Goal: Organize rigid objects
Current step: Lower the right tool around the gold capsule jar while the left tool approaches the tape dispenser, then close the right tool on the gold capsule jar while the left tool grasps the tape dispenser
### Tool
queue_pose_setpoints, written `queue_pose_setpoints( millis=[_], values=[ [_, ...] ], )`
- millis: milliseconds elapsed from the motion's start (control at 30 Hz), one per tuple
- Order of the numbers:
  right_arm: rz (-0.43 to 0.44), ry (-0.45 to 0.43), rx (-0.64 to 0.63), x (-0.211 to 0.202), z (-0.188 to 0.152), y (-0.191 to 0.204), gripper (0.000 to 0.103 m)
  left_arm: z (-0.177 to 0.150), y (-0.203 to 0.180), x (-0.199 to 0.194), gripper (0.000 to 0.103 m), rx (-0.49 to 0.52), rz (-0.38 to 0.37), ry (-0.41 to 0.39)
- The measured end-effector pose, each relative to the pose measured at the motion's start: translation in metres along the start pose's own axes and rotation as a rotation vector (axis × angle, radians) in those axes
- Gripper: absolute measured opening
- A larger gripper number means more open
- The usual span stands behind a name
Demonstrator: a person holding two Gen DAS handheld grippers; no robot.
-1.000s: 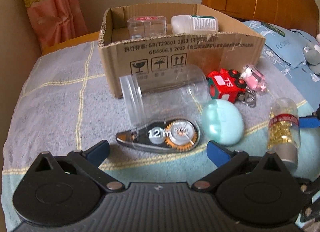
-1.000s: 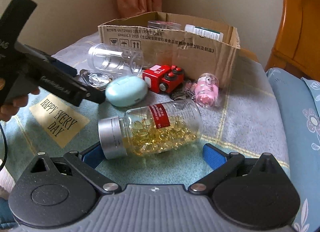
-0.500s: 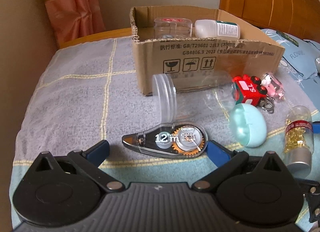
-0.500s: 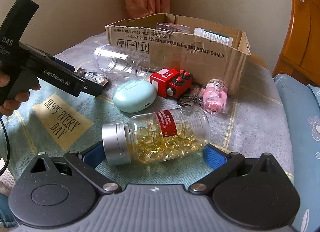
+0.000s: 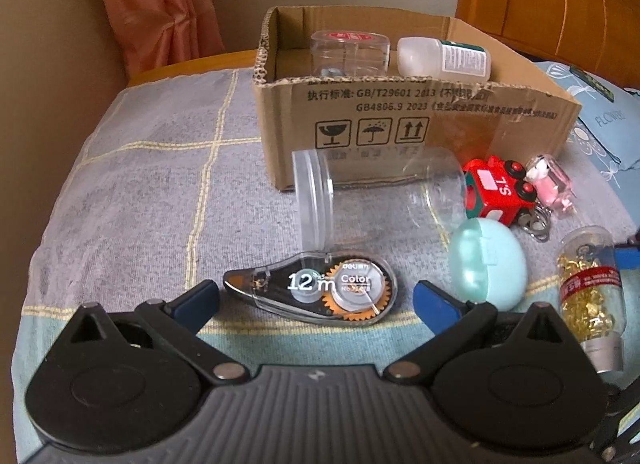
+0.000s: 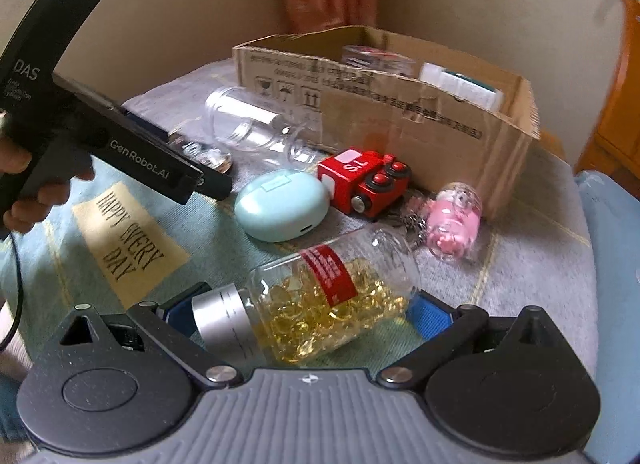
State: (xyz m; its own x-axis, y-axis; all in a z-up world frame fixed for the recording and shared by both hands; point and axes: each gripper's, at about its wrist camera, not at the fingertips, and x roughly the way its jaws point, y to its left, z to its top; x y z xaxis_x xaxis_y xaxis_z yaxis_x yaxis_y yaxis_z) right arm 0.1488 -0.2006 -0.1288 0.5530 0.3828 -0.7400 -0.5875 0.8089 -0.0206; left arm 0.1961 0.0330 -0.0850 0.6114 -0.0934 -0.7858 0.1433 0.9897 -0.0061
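Left wrist view: left gripper (image 5: 316, 300) had its jaws spread wide, low over the cloth-covered surface (image 5: 140, 191), with the correction tape dispenser (image 5: 316, 292) lying flat between the blue pads, touching neither. Just behind it the empty clear jar (image 5: 372, 199) lay on its side, lid end toward the surface's left edge, right against the front wall of the cardboard box (image 5: 420, 123). Box sat at the far edge and held a clear lidded container (image 5: 350, 53) and a white bottle (image 5: 444, 57). Toward the right edge: mint-green case (image 5: 488, 264), red toy train (image 5: 500, 191), pink keychain figure (image 5: 554, 185), all close together in front of the box.

Right wrist view: right gripper (image 6: 300, 312) jaws were apart but bracketing the capsule bottle (image 6: 320, 296), silver cap next to the left pad, base next to the right pad. Whether the pads actually touched it I couldn't tell; the bottle was tilted, base end up. Frame was motion-blurred. A hand (image 6: 36, 183) held the left gripper's handle at the near-left side, above a "HAPPY EVERY DAY" patch (image 6: 124, 236) on the cloth.
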Motion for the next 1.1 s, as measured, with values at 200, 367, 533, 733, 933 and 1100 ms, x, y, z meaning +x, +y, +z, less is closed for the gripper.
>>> queue_pose_setpoints(
  millis=[200, 367, 533, 733, 933, 1100],
  values=[
    [0.084, 0.086, -0.120, 0.001, 0.014, -0.012, 0.103, -0.001, 0.000, 0.000, 0.102, -0.001, 0.000, -0.010],
    [0.128, 0.116, -0.178, 0.001, 0.025, -0.015, 0.103, -0.001, -0.001, 0.001, 0.102, -0.005, 0.004, -0.014],
    [0.157, 0.140, -0.164, -0.001, 0.025, -0.016, 0.103, -0.002, -0.002, 0.000, 0.102, -0.005, 0.004, -0.016],
    [0.138, 0.176, -0.155, -0.009, 0.014, -0.009, 0.103, -0.004, 0.000, -0.003, 0.102, 0.000, 0.002, -0.008],
    [0.114, 0.162, -0.099, -0.011, 0.012, -0.005, 0.103, -0.002, -0.002, -0.001, 0.103, -0.010, 0.012, -0.009],
    [0.071, 0.139, -0.088, -0.007, 0.019, 0.000, 0.103, -0.001, -0.004, -0.002, 0.099, -0.003, 0.005, -0.012]
  ],
)
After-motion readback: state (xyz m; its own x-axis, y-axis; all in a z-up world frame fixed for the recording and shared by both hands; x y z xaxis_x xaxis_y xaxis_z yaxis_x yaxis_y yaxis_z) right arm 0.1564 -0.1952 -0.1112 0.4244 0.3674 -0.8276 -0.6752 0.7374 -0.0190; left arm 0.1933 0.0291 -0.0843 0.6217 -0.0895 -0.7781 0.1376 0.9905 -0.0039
